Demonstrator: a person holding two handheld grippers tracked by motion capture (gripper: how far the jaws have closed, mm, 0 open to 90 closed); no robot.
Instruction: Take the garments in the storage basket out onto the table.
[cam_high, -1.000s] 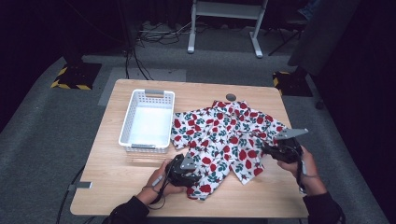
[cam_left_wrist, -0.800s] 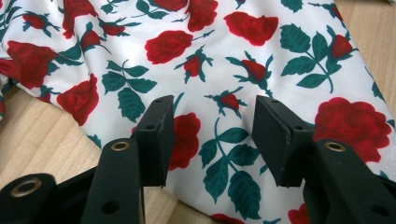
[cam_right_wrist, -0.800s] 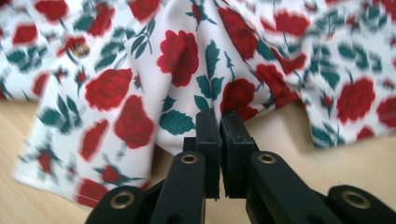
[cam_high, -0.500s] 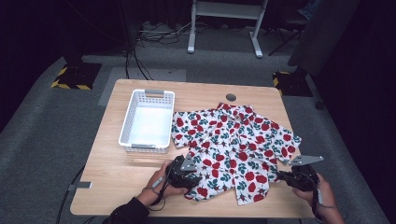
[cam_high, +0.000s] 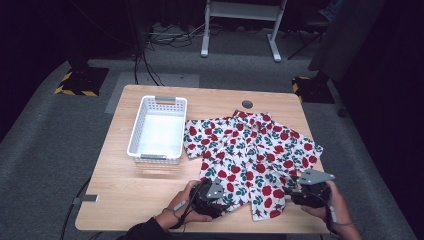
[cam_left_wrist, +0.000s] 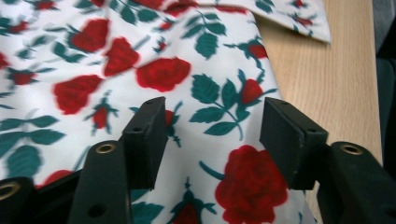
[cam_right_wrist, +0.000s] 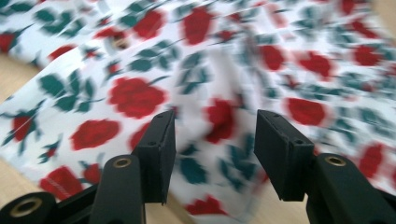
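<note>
A white shirt with red roses and green leaves (cam_high: 250, 155) lies spread on the right half of the wooden table (cam_high: 150, 200). My left gripper (cam_high: 223, 194) is at the shirt's near left hem. Its jaws have just been opening and stand apart over the cloth (cam_left_wrist: 187, 70), not pressing it; my left gripper (cam_left_wrist: 212, 135) holds nothing. My right gripper (cam_high: 291, 192) is at the near right hem. Its jaws have just been opening too, and my right gripper (cam_right_wrist: 215, 149) is open with the blurred cloth (cam_right_wrist: 210, 60) lying beyond and below the pads.
An empty white slatted basket (cam_high: 157, 130) stands left of the shirt. A dark round hole (cam_high: 247, 104) sits near the table's far edge. Bare wood (cam_left_wrist: 327, 70) runs beside the shirt. Both hands are close to the table's near edge.
My right gripper drew the shirt's hem toward the near right edge, spreading the cloth flatter, then opened and let go. My left gripper shifted slightly at the near left hem and opened wider.
</note>
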